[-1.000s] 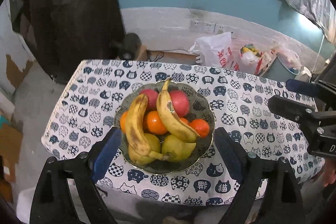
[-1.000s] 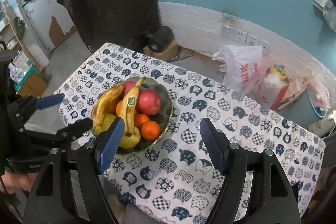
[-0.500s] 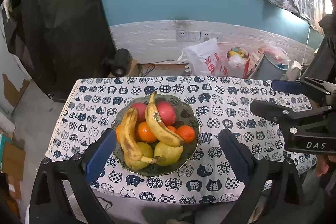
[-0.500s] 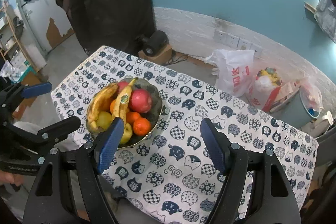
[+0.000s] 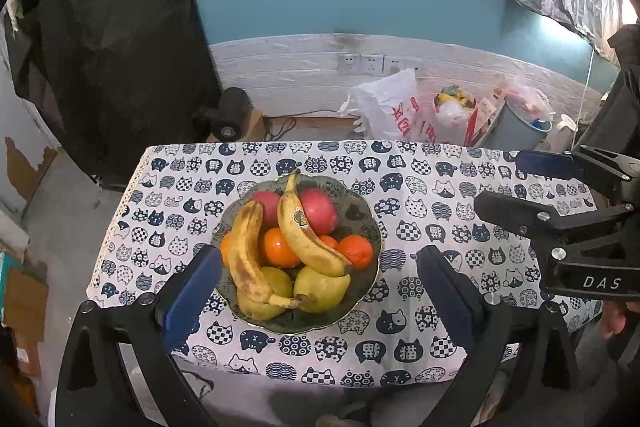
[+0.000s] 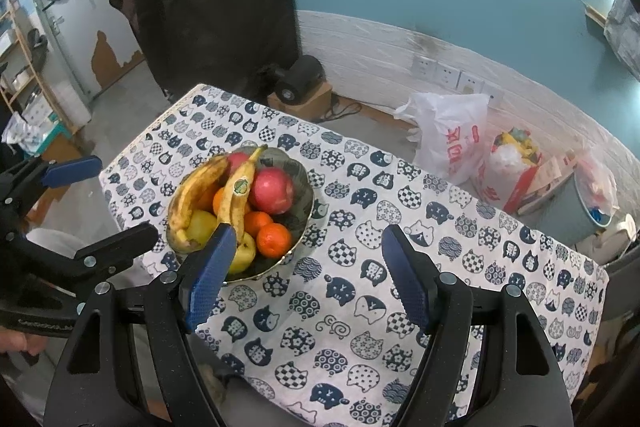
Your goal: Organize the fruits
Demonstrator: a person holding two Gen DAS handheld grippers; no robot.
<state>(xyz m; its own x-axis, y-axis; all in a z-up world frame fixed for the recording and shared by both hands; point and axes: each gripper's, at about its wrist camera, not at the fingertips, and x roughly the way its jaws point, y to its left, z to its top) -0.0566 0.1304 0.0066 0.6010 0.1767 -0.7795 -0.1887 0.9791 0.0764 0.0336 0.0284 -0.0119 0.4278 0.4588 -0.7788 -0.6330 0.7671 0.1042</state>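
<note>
A dark green bowl (image 5: pixel 362 197) stands on the cat-patterned tablecloth (image 5: pixel 440 195). It holds two bananas, one with a sticker (image 5: pixel 298 227) and one brown-spotted (image 5: pixel 246 251), plus red apples (image 5: pixel 320 209), oranges (image 5: pixel 278 247) and yellow-green pears (image 5: pixel 320 287). My left gripper (image 5: pixel 318 253) hangs above the bowl's near side, open wide, nothing between its blue pads. My right gripper (image 6: pixel 309 235) hovers open over the cloth just right of the bowl (image 6: pixel 308 187), also empty. Each gripper shows in the other's view: the right (image 5: pixel 500 183), the left (image 6: pixel 124 197).
The table's near edge lies just below both grippers. On the floor behind the table are plastic bags (image 5: pixel 392 107), a grey bucket (image 5: pixel 524 123) and a black round device on a box (image 5: pixel 228 115). A dark curtain (image 5: pixel 120 47) hangs at the left. A hand (image 5: pixel 612 319) holds the right gripper.
My left gripper has drawn back and up from the bowl, which now looks smaller, and its jaws stand wider. The right gripper has hardly moved.
</note>
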